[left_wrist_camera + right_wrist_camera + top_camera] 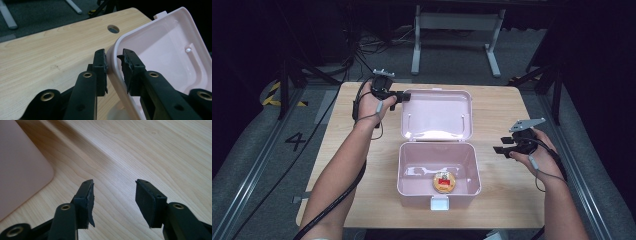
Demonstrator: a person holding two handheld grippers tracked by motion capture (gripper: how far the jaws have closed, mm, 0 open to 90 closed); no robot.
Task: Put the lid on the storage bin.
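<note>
A pink plastic box (408, 170) stands open in the middle of the wooden table (362, 130), and its lid (437, 112) lies flat behind it. Inside, near the front, is a round orange item with a red label (444, 182). My left gripper (403, 95) is at the lid's far left corner. In the left gripper view its jaws are shut on the lid's rim (113, 53), one outside and one inside, around my left gripper (113, 62). My right gripper (498, 149) hovers right of the box, open and empty (113, 195). The box's side (20, 170) is at its left.
A white latch (439, 202) sticks out at the box's front. The tabletop has a cable hole (113, 29) near its far edge. A white table frame (457, 22) and cables lie on the floor behind. Bare wood lies right of the box.
</note>
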